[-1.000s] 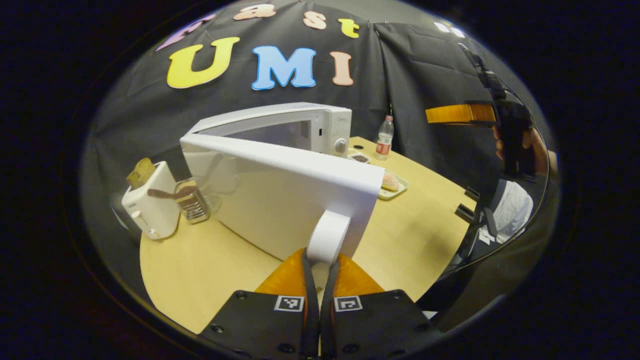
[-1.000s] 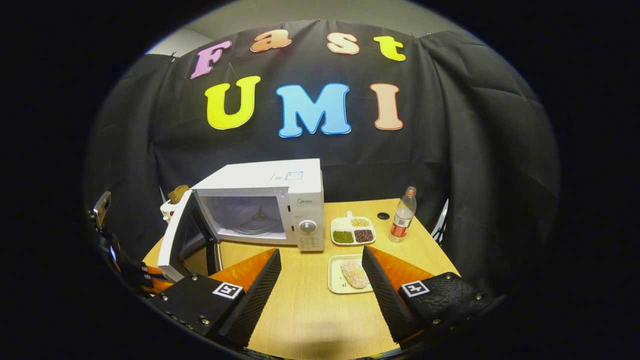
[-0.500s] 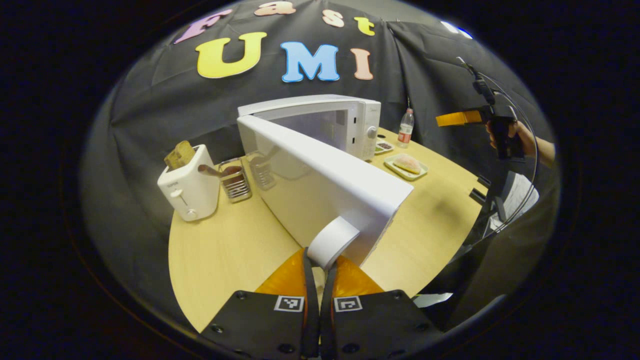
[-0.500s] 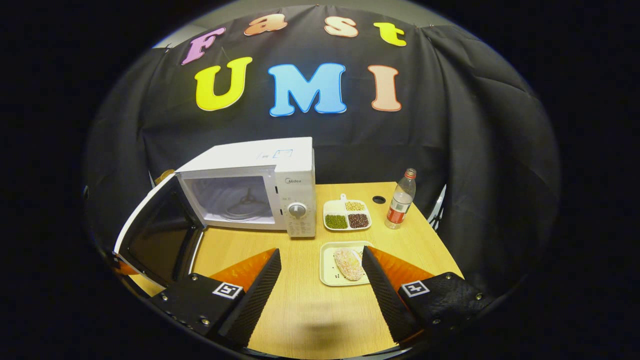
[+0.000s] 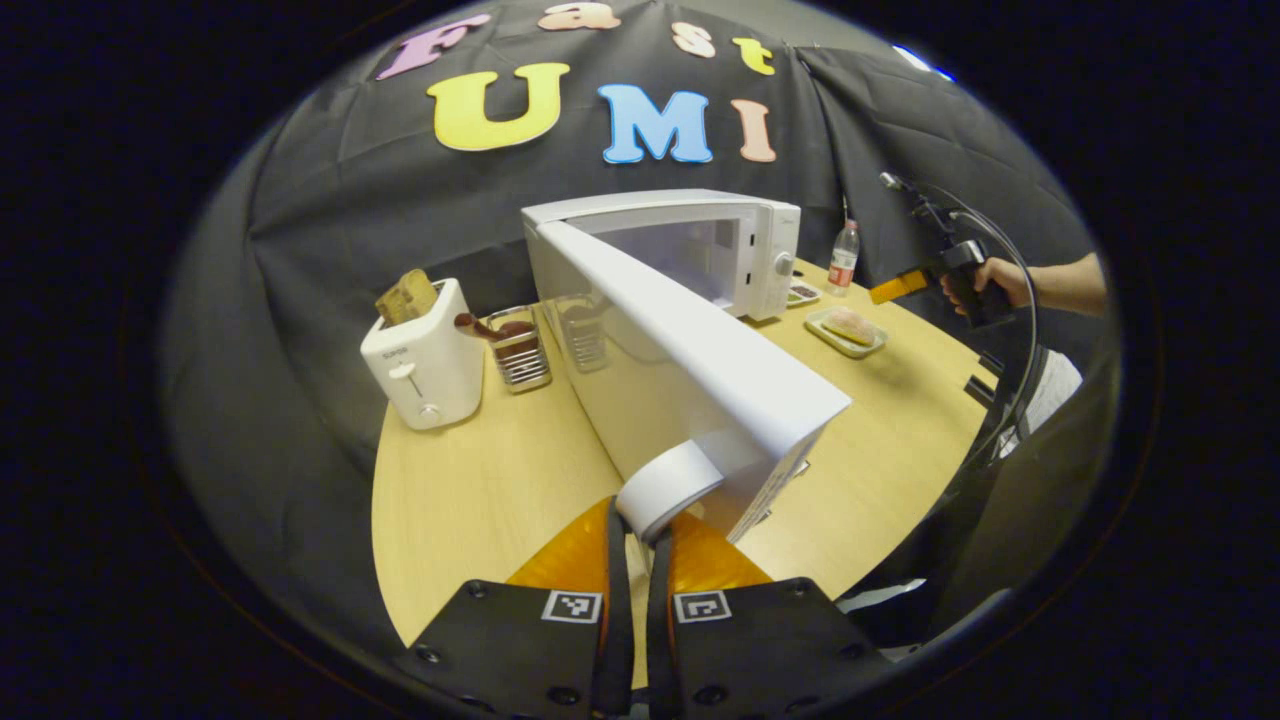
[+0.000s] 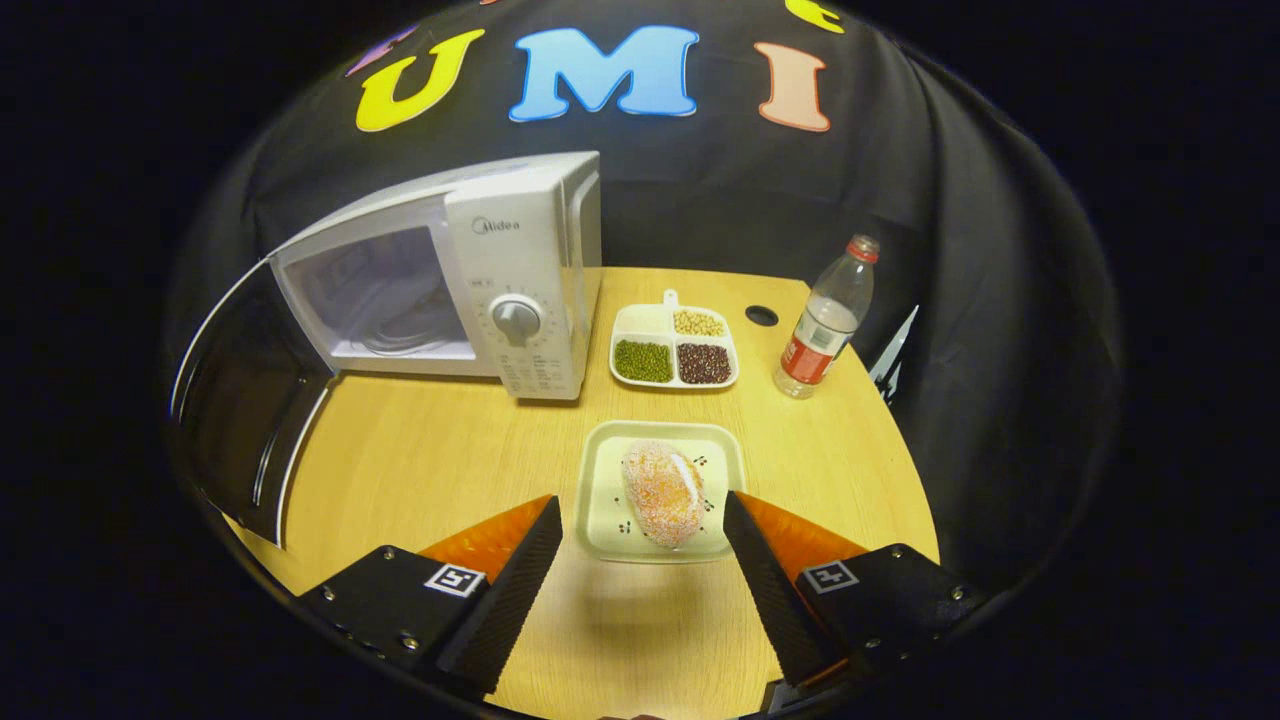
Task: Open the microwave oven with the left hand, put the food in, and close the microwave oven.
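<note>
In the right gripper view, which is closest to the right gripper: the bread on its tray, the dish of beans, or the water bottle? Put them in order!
From the right gripper, nearest first:
1. Bread on its tray: right between the open fingers, just ahead.
2. Dish of beans: farther back, beside the microwave.
3. Water bottle: to the right, about as far back; hard to rank against the dish.

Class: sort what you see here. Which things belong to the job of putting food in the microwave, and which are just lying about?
Job: microwave, its open door, door handle, food on its tray, left gripper, right gripper.

Lying about: toaster, bottle, bean dish, rack.
</note>
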